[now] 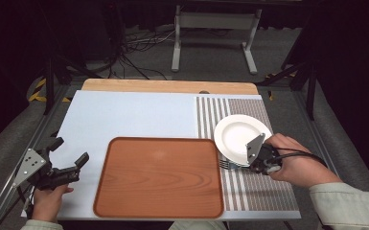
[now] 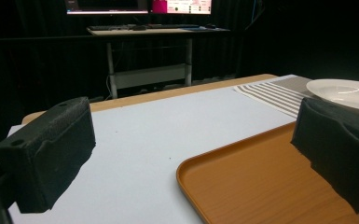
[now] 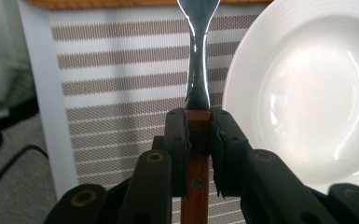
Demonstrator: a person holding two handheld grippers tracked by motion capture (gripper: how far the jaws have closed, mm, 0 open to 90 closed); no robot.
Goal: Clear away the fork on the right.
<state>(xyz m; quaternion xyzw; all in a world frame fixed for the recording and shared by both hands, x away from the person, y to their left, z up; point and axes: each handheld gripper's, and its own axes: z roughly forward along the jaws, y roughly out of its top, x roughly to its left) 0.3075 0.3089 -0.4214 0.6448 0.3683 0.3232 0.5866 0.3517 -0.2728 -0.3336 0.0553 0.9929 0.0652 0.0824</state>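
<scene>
The right gripper [image 3: 198, 140] is clenched on a piece of cutlery [image 3: 198, 70] with a wooden handle and a shiny metal neck; its two black jaws press on the handle from both sides, just below where the wood meets the metal. The head of the cutlery runs out of the top of the right gripper view, so whether it is a fork, spoon or knife cannot be told. It hangs over a striped placemat [image 3: 121, 79], just beside a white plate [image 3: 307, 93] that rests on that mat. In the high view the right gripper [image 1: 249, 160] sits at the near edge of the plate [image 1: 239, 134], on the right part of the counter [image 1: 134, 115], with the person's right hand [image 1: 294, 165] wrapped around its body. To the left of the placemat [image 1: 263, 191] lies a brown wooden tray [image 1: 160, 177], bare on top. The left gripper [image 1: 72, 160] is released, its jaws standing wide apart with nothing between them, held low at the left edge of the counter beside the tray by the left hand [image 1: 48, 201]. In the left gripper view the tray [image 2: 261, 186] lies just ahead of the jaws and the plate [image 2: 345, 93] shows beyond it.
</scene>
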